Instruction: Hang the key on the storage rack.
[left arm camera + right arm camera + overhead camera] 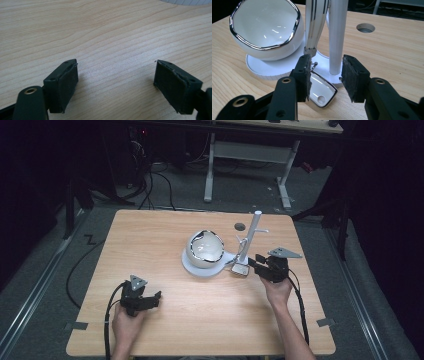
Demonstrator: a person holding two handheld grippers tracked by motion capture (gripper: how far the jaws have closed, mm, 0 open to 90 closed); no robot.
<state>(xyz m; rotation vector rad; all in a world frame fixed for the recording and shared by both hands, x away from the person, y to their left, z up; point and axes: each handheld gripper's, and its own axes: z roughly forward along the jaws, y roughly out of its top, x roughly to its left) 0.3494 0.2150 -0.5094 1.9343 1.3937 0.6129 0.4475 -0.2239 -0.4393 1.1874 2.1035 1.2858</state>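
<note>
The right gripper (325, 77) is sitting released, jaws apart around the small chrome-rimmed tag (322, 92) lying on the table (165, 320) beside the white stand (337, 37). It is looking light, stiff and slippery, so pinching its flat edges seems safest. The left gripper (115, 85) is resting spread wide, holding nothing.

One light wooden table (150, 330) is standing in the room, carrying one glossy white egg-shaped bowl with a chrome rim (205, 247), one round white base plate (192, 267), one white upright post (251, 232) and one small white chrome-edged tag (322, 92); two black two-jaw grippers are showing, the left gripper (156, 296) and the right gripper (253, 261)
</note>
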